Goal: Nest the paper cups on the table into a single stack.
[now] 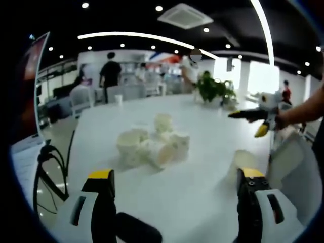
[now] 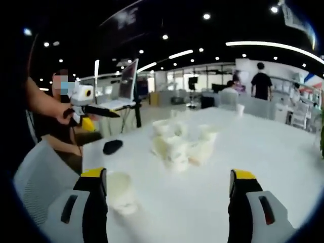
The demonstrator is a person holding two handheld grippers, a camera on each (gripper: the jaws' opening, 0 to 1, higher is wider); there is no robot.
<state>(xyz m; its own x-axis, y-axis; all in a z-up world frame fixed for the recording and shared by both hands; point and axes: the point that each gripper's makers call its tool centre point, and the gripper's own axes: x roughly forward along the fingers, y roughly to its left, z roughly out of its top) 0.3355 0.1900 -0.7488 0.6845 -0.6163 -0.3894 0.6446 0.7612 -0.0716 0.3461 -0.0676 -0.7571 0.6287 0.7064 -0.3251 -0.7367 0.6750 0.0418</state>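
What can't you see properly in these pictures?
- How many paper cups are in the pile: blurred and overlapping in both views.
- The lone cup: partly hidden behind the right gripper in the right gripper view.
- The black thing on the table: too small and blurred to name.

Matt white paper cups [image 1: 152, 144] on smooth, glossy white table [image 1: 202, 172].

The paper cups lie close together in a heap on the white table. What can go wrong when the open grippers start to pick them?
1. The cluster of paper cups is tight, some tipped over, so closing on one may push or crush its neighbours.
2. A lone cup stands apart near the right gripper; it may be knocked over or forgotten.
3. A black mouse lies nearby.
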